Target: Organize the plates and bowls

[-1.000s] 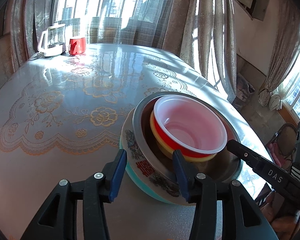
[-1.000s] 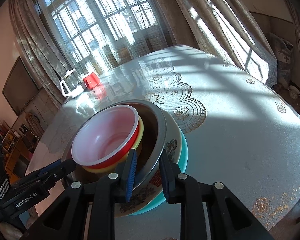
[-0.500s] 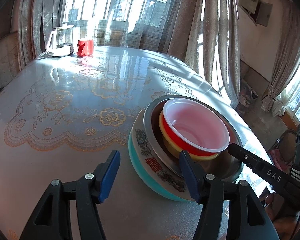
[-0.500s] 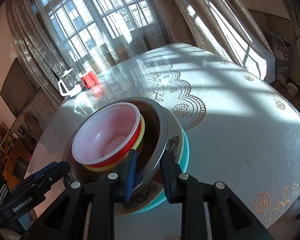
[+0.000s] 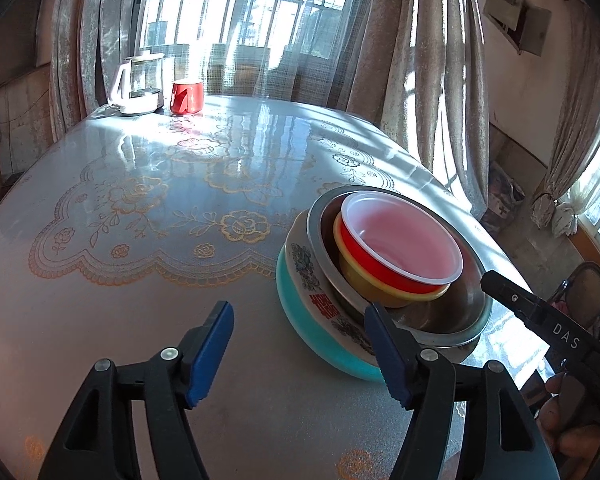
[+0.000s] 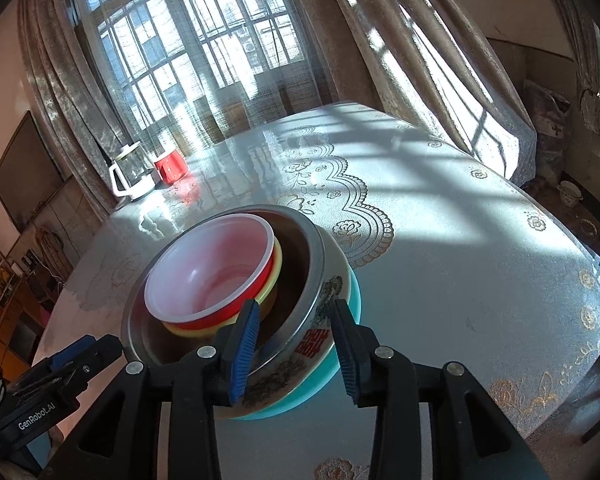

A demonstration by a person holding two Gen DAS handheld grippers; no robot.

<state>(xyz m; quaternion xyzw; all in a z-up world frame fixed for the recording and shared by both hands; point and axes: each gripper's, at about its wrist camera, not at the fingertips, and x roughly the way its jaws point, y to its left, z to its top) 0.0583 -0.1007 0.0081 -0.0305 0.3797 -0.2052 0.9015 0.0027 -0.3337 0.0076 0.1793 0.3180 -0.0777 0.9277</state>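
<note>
Your stack (image 5: pixel 380 276) sits close to the table's (image 5: pixel 148 288) near right edge: teal plate (image 5: pixel 304 320) at the bottom, then a patterned plate (image 5: pixel 320 300), a steel bowl (image 5: pixel 452 320), a yellow bowl (image 5: pixel 364 280), and a red bowl (image 5: pixel 400 240) on top. Your left gripper (image 5: pixel 300 352) is opening, wide apart already, holding nothing; its right finger is just at the stack's near rim and the left one hangs over bare tablecloth. Your right gripper (image 6: pixel 296 348) is opening too, straddling the rims of the steel bowl and patterned plate, pads not pressing. Loads of free room toward the far edge, where a kettle (image 5: pixel 136 84) and red mug (image 5: pixel 186 98) sit in the far left corner.
</note>
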